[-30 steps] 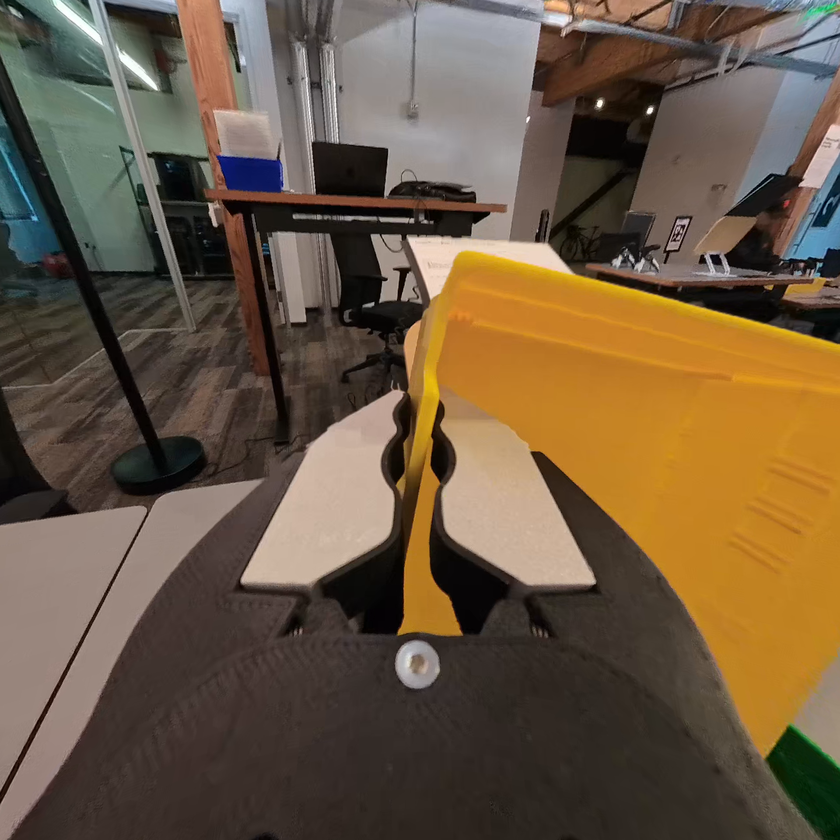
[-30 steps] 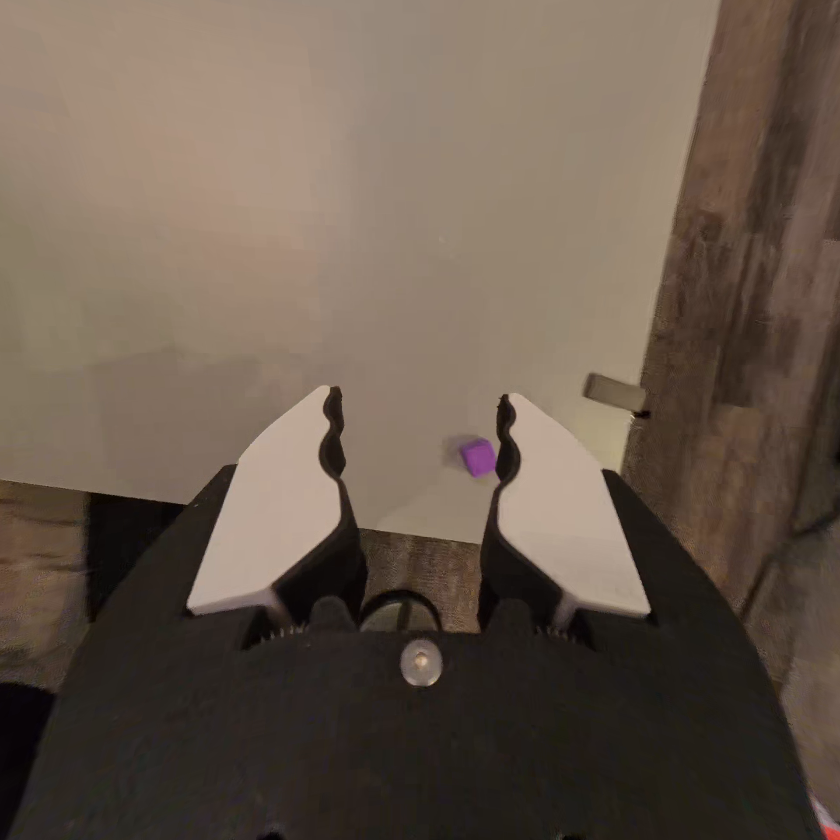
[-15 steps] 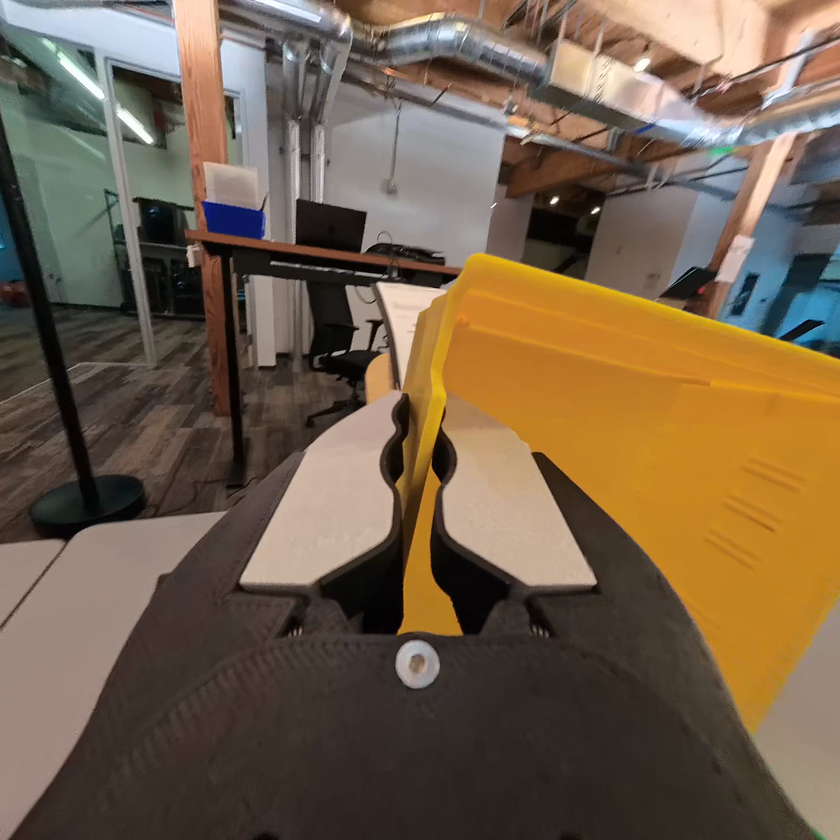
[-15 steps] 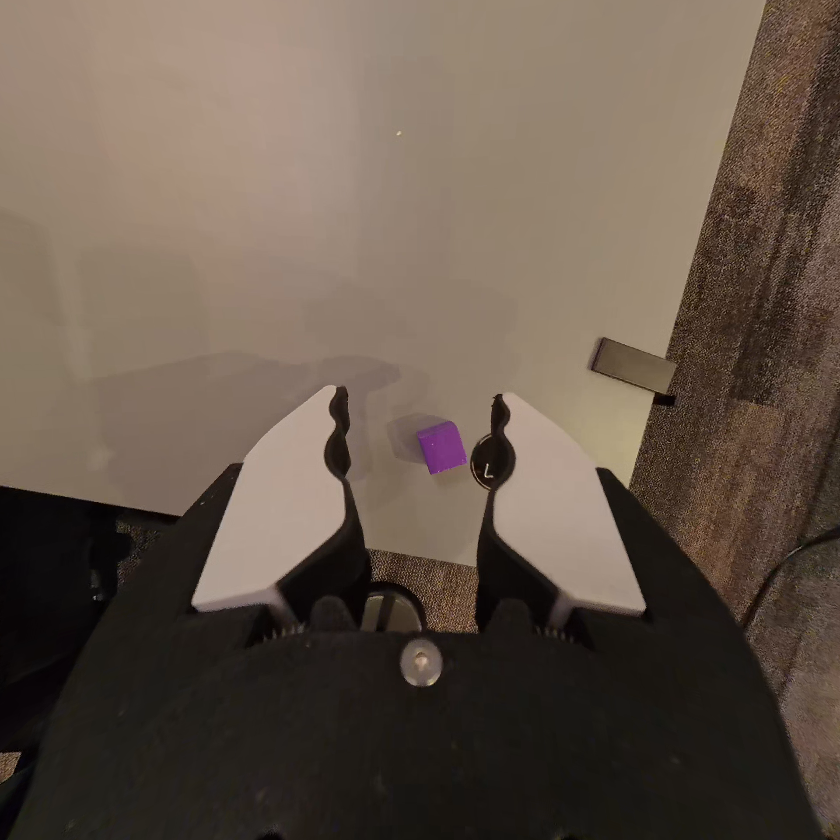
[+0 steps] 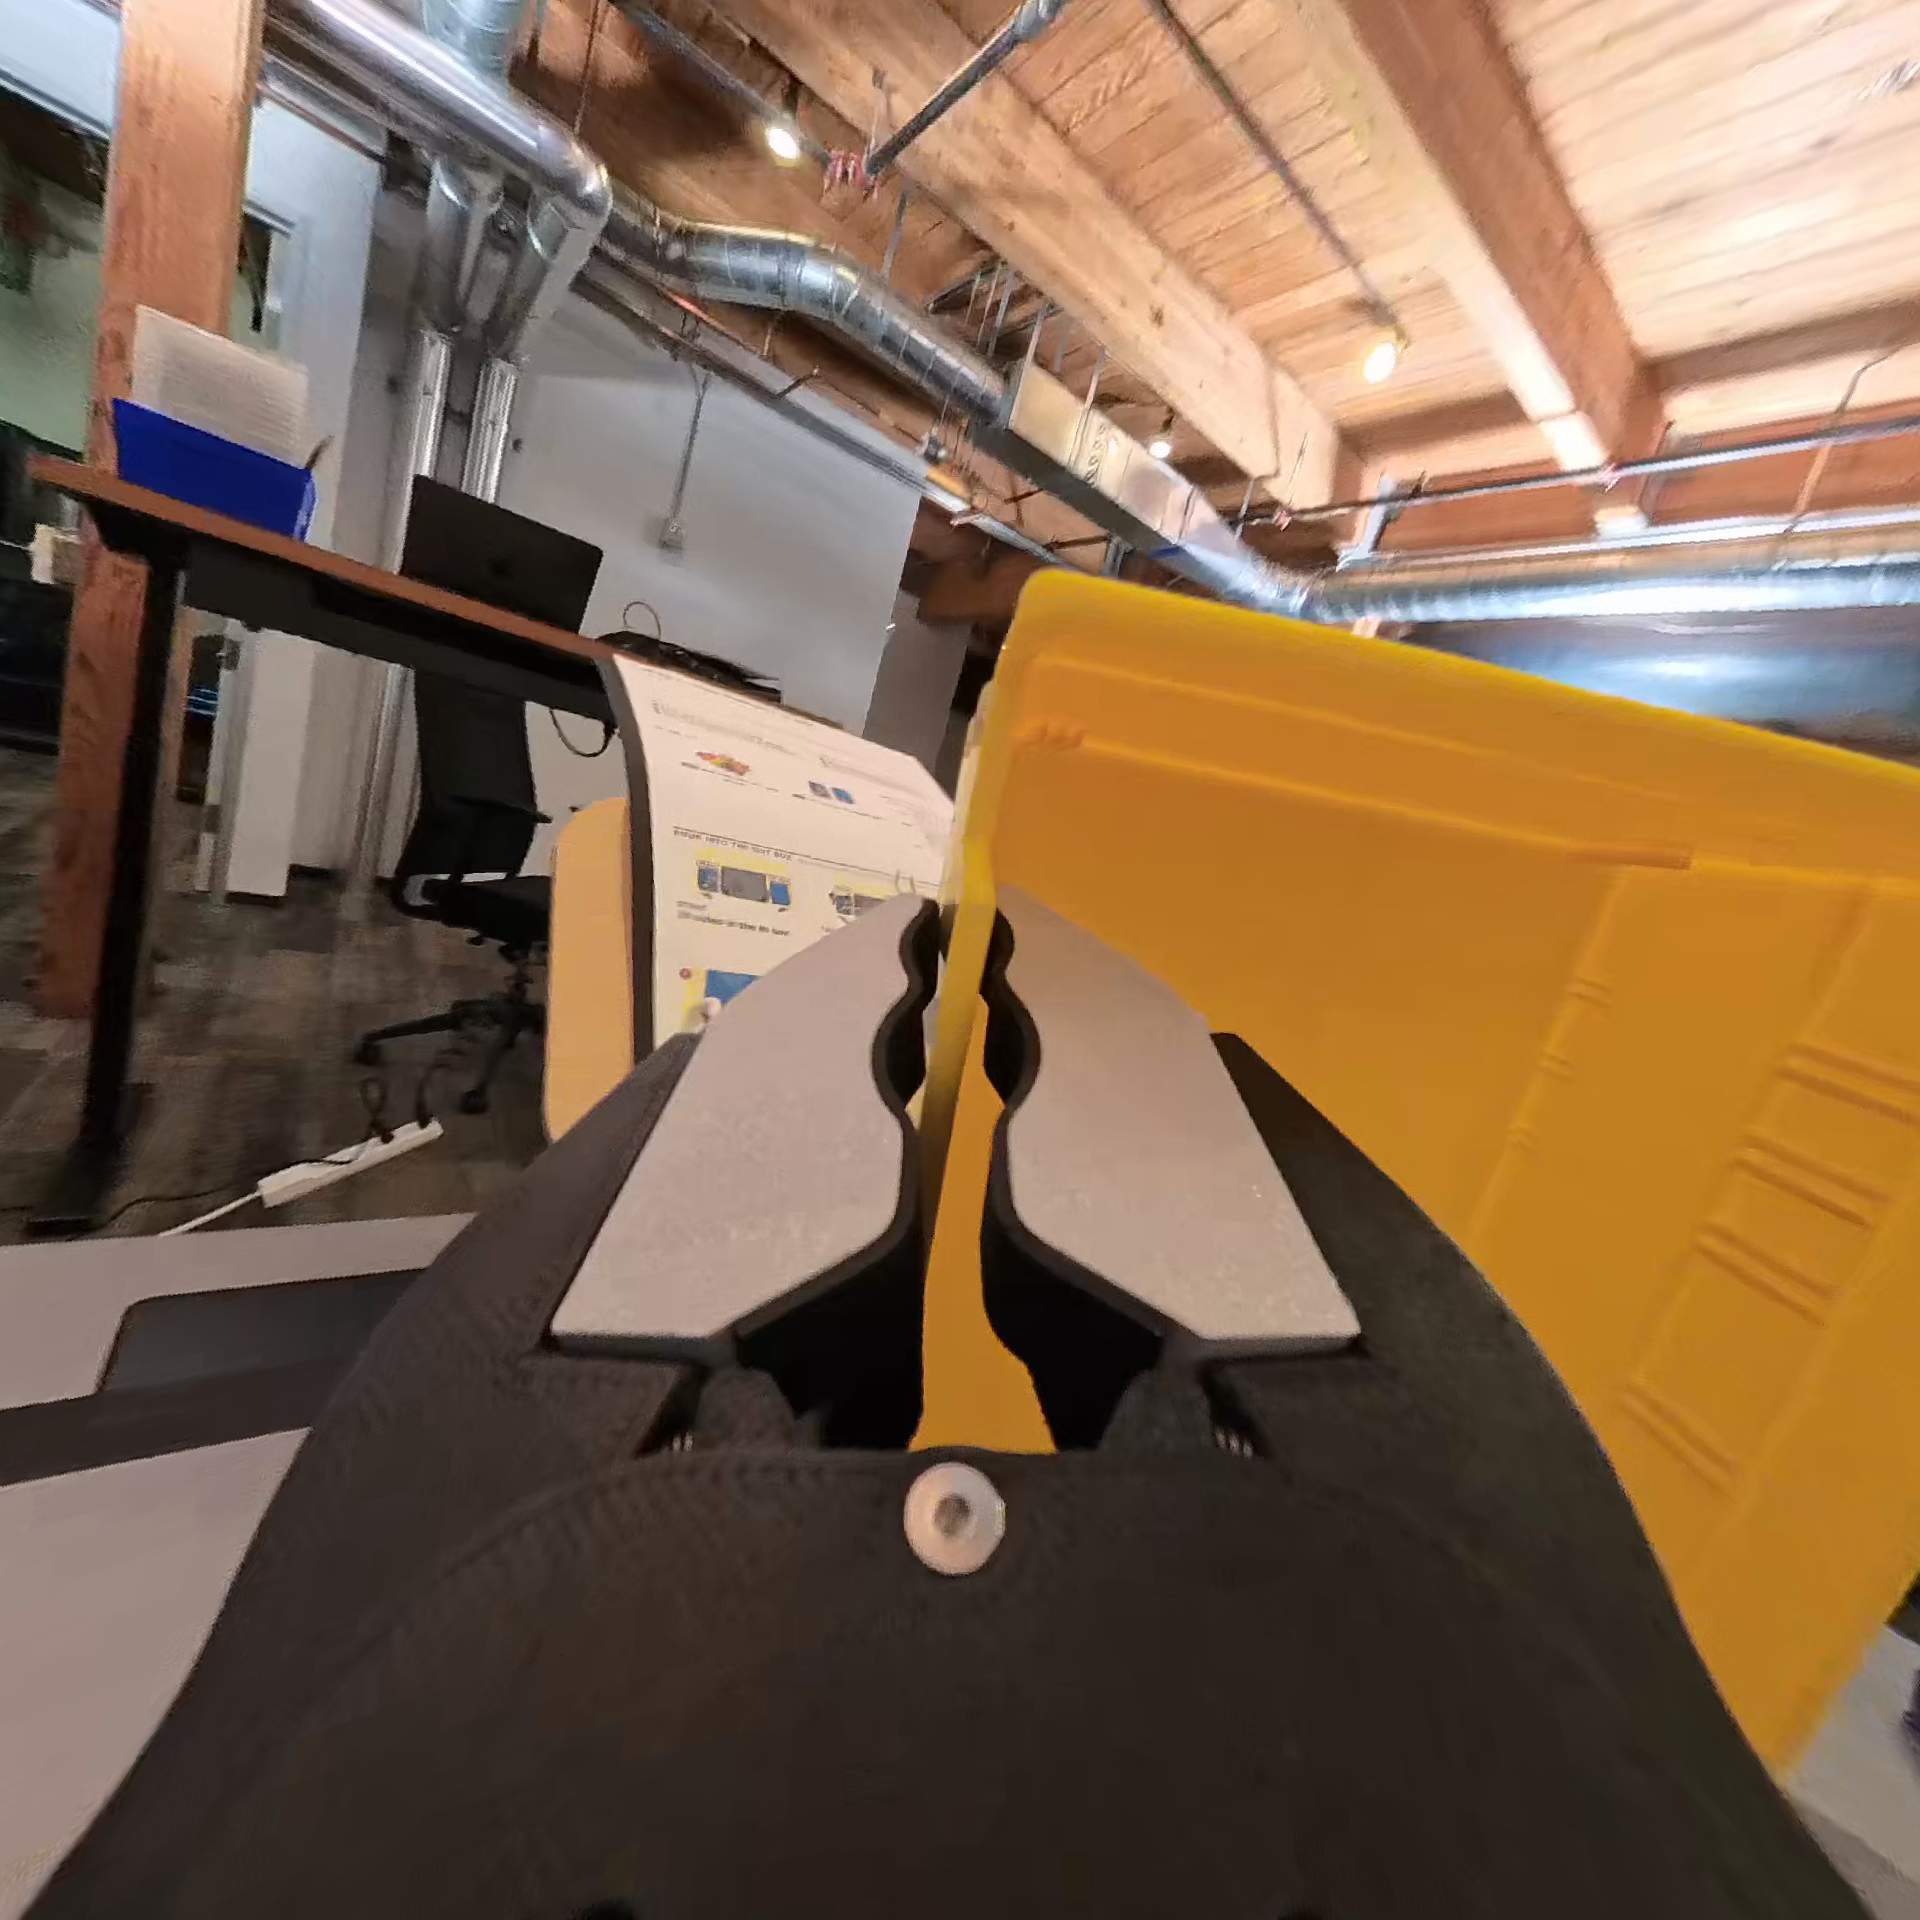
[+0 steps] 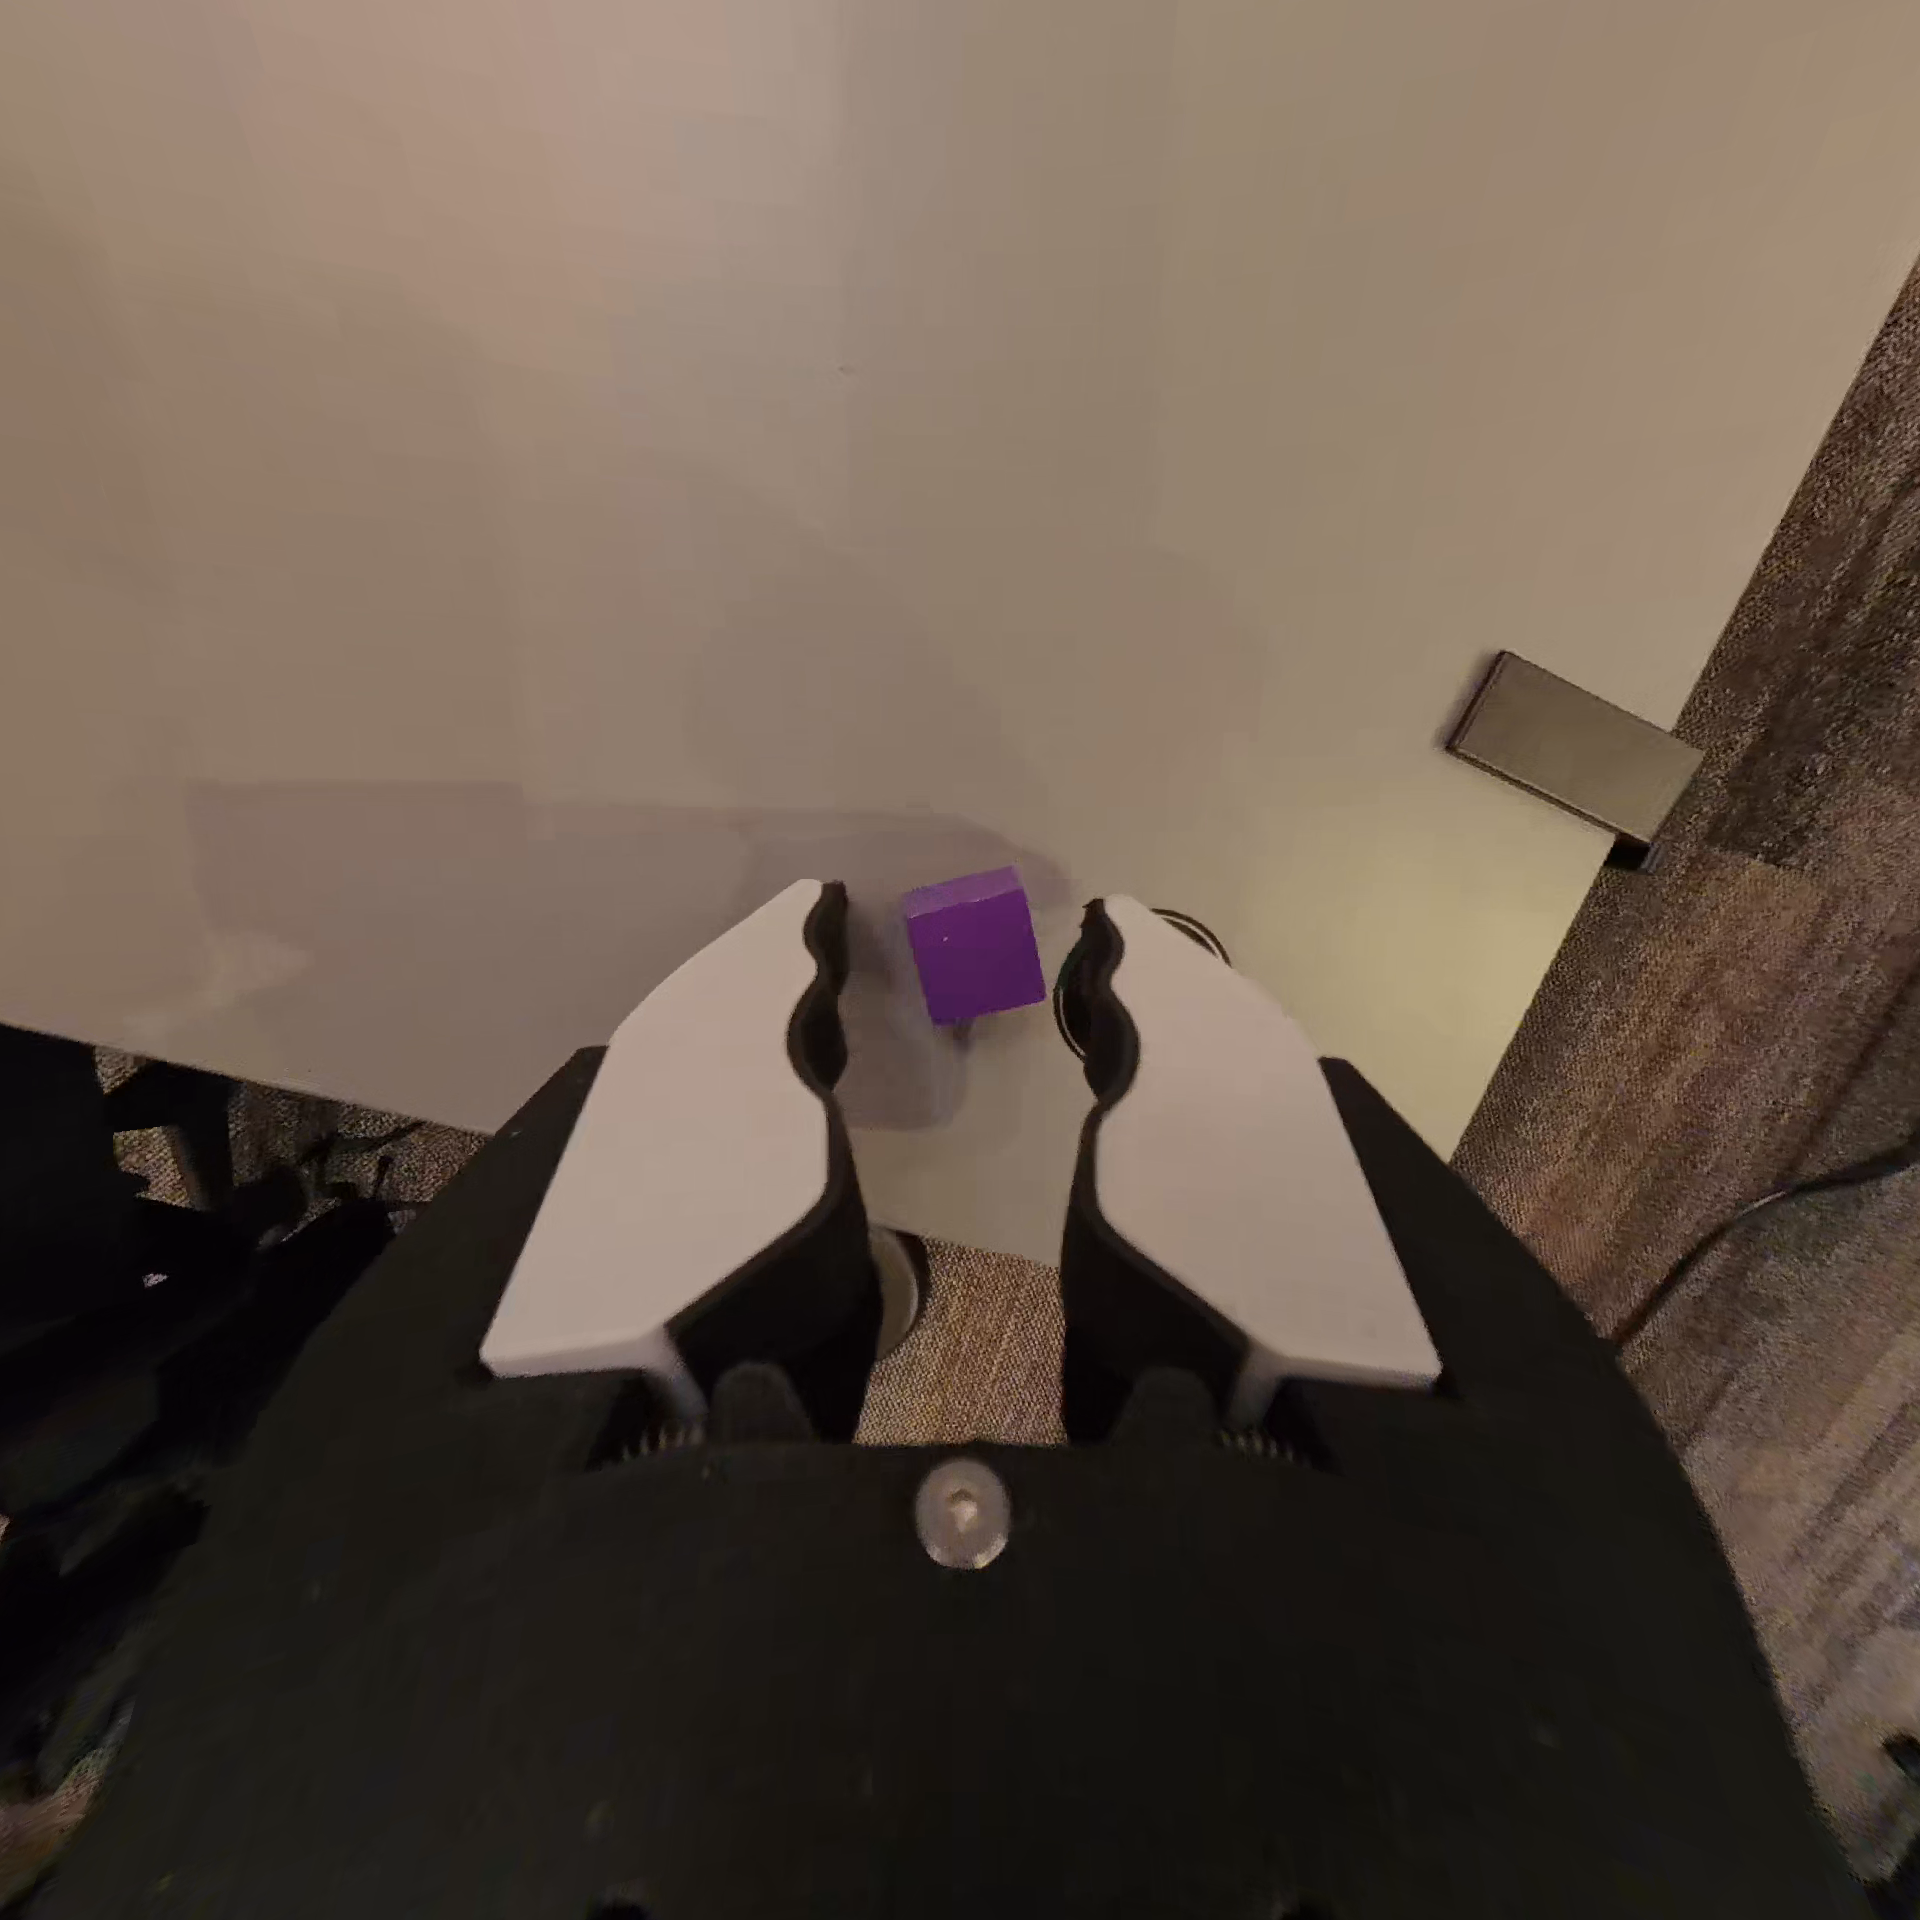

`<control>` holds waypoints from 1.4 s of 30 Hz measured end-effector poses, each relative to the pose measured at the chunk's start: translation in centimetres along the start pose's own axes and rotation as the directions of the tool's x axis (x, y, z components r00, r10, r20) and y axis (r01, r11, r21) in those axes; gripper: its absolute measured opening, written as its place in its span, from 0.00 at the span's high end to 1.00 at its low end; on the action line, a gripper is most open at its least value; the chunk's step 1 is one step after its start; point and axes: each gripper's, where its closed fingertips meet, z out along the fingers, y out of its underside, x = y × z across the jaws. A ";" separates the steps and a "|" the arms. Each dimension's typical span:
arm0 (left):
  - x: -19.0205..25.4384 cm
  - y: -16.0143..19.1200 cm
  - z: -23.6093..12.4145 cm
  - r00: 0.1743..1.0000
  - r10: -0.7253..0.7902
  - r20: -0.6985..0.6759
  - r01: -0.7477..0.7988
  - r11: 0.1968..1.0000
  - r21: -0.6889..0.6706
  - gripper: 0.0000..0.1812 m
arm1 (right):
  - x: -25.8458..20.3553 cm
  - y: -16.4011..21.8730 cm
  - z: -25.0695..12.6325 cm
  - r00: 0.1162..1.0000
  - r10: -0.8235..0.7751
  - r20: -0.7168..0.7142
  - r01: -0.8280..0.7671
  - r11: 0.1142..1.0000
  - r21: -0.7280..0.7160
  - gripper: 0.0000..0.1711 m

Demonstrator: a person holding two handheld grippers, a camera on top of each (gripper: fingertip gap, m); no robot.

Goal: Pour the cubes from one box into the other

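Observation:
In the left wrist view my left gripper [image 5: 961, 920] is shut on the thin wall of a yellow box [image 5: 1455, 1039]. The box is lifted and tilted, and its outer side fills the right of the view; its inside is hidden. In the right wrist view my right gripper [image 6: 956, 904] is open and points down at a white table [image 6: 727, 468]. A single purple cube [image 6: 975, 945] lies on the table between the fingertips, apart from both fingers. The other box is not in view.
The table's near edge [image 6: 312, 1081] and right edge border grey carpet [image 6: 1714, 1039]. A dark metal plate [image 6: 1569, 743] sits at the right edge. Beyond the left gripper stand a printed sheet on a board [image 5: 769, 831], a desk [image 5: 312, 582] and an office chair [image 5: 468, 831].
The left gripper has tilted further upward with the yellow box, showing more ceiling. The right gripper has come down closer to the purple cube, which now lies centred between its fingertips.

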 end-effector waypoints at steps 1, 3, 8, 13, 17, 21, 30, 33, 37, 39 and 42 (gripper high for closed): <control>0.1 0.1 -0.1 0.999 -0.031 -0.027 0.031 0.999 0.009 0.97 | 0.0 0.0 0.3 1.000 0.006 0.008 -0.006 1.000 0.003 0.81; 0.0 0.0 -0.3 0.999 -0.041 -0.036 0.042 0.999 0.026 0.97 | -0.2 -0.4 0.5 1.000 0.018 0.024 -0.019 1.000 0.024 0.89; -0.4 -0.5 -0.8 0.996 -0.068 -0.057 0.072 0.995 0.068 0.97 | -0.8 -1.5 0.0 0.999 0.020 0.032 -0.022 0.998 0.065 0.89; -2.5 -1.4 -1.9 0.980 -0.183 -0.071 0.192 0.971 0.145 0.97 | -4.0 -6.0 -2.7 0.997 -0.041 0.068 0.029 0.984 0.175 0.89; -4.3 -2.9 -3.0 0.979 -0.194 -0.059 0.201 0.963 0.181 0.98 | -11.4 -12.7 -6.6 0.968 -0.193 0.161 0.134 0.938 0.320 0.89; -5.4 -6.1 -4.3 0.985 -0.171 -0.029 0.173 0.961 0.215 0.98 | -23.7 -19.9 -10.5 0.851 -0.463 0.248 0.310 0.824 0.474 0.90; -11.4 -10.6 -8.4 0.980 -0.130 0.150 0.109 0.983 0.145 0.97 | -44.9 -26.1 -9.3 0.519 -0.747 0.416 0.543 0.664 0.515 0.75; -13.3 -11.0 -9.6 0.977 -0.117 0.178 0.100 0.990 0.097 0.96 | -45.7 -28.4 -8.4 0.507 -0.763 0.402 0.563 0.646 0.515 0.71; -15.9 -10.3 -10.5 0.964 -0.051 0.262 0.051 0.999 0.009 0.96 | -44.9 -33.7 -7.7 0.551 -0.762 0.339 0.580 0.642 0.501 0.71; -17.1 -9.9 -10.6 0.960 -0.032 0.278 0.036 0.999 -0.010 0.96 | -45.0 -36.0 -6.3 0.537 -0.777 0.329 0.620 0.628 0.471 0.70; -18.8 -9.1 -10.9 0.958 -0.028 0.286 0.038 0.999 -0.029 0.96 | -45.3 -37.5 -2.3 0.500 -0.799 0.334 0.720 0.598 0.352 0.68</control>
